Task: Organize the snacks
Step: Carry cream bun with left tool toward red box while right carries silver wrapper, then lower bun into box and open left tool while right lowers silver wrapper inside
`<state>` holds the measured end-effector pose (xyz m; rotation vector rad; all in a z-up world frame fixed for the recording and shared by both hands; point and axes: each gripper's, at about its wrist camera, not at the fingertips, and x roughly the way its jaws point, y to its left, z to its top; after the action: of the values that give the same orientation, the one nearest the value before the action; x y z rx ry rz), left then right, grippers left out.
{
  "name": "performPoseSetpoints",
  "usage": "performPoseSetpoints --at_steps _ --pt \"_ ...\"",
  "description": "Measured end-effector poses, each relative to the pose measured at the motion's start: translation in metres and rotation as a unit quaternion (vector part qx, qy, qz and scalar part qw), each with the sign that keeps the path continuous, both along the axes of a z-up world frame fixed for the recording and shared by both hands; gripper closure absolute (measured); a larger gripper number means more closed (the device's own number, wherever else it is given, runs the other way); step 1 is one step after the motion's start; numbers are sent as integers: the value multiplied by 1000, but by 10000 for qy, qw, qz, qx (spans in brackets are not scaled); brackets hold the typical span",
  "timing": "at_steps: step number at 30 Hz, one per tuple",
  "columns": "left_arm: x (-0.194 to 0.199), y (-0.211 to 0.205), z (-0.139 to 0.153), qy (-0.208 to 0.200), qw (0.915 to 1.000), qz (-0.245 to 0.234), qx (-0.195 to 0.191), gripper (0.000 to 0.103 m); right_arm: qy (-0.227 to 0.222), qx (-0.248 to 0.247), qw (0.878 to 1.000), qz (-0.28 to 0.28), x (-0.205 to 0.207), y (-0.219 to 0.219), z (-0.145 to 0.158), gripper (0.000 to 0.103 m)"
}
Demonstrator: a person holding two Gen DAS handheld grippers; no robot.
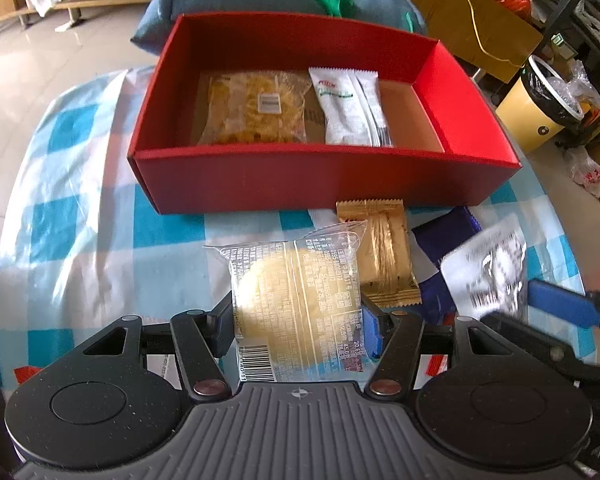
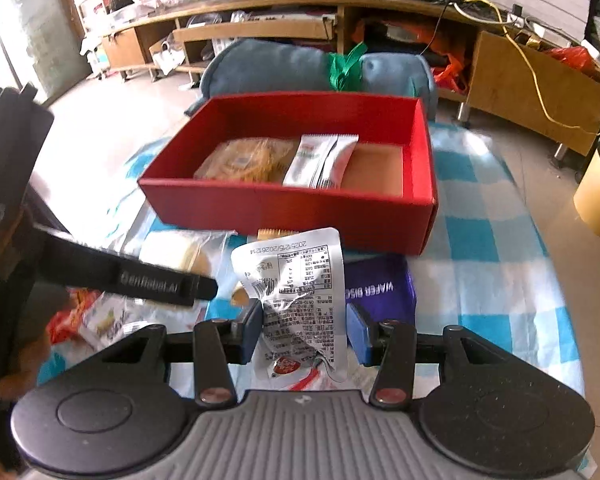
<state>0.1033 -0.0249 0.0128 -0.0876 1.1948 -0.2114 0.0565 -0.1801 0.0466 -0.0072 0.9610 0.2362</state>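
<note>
Both grippers loaded, red box half filled.

My left gripper (image 1: 298,320) is closed on a clear-wrapped round cake (image 1: 296,304), pads pressing the wrapper's two side edges; it hangs over the near part of the checked tablecloth (image 1: 80,220), short of the red box (image 1: 324,184). My right gripper (image 2: 304,328) has a crumpled white foil pouch (image 2: 300,292) between its pads; the right pad looks slightly off the foil, so I cannot tell how firm that hold is. The box already holds a yellow pastry pack (image 1: 256,108) at left and white sachets (image 1: 348,108) mid-box; its right end is bare. A gold packet (image 1: 380,256) and a purple wafer pack (image 2: 380,288) lie by the box's near wall. I judge the cake soft and crushable, best held by its wrapper seams; the foil is light and slippery.
</note>
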Motion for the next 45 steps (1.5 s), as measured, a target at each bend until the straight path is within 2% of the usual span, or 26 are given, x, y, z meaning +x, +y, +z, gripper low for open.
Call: performPoseSetpoints --at_steps 26,34,45 --pt "32 -5 36 -647 9976 232 -10 37 -643 283 9965 -462 51 -3 35 61" --pt "57 -9 47 -876 9956 343 17 37 -732 328 9952 -566 79 -4 39 61" --pt "91 -19 39 -884 9952 388 139 37 -647 350 9951 -668 122 -6 27 61"
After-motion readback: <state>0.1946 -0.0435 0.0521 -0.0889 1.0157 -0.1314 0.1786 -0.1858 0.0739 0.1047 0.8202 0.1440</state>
